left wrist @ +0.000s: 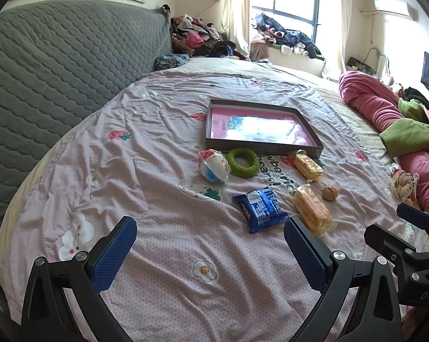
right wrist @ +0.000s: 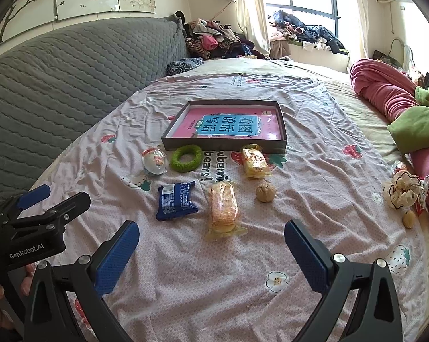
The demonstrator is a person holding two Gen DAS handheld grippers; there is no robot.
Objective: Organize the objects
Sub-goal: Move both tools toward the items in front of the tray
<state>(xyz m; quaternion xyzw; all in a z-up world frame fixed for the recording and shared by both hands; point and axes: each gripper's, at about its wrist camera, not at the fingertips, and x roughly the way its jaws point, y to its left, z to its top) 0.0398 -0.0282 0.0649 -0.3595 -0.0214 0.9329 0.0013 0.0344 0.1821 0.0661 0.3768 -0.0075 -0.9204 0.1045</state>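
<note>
In the left wrist view the left tool point(left wrist: 210, 246) is held wide open and empty above the bed point(left wrist: 163, 245); the blue packet point(left wrist: 260, 209) is seen at 1 o'clock, just beyond its right finger

In the right wrist view the right tool point(right wrist: 211, 245) is likewise spread and empty; the long wafer pack point(right wrist: 222, 209) lies at 12 o'clock, its long axis pointing toward the tray point(right wrist: 223, 144), clear-wrapped and golden

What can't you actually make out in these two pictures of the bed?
- Book cover in the tray: washed out by window glare in the left wrist view.
- Print on the blue snack packet: too small to read in either view.
- Slogan on the bedsheet: partly hidden behind the tray wall and wrapped cakes.
- Clothes pile: too far away to tell items apart.
</note>
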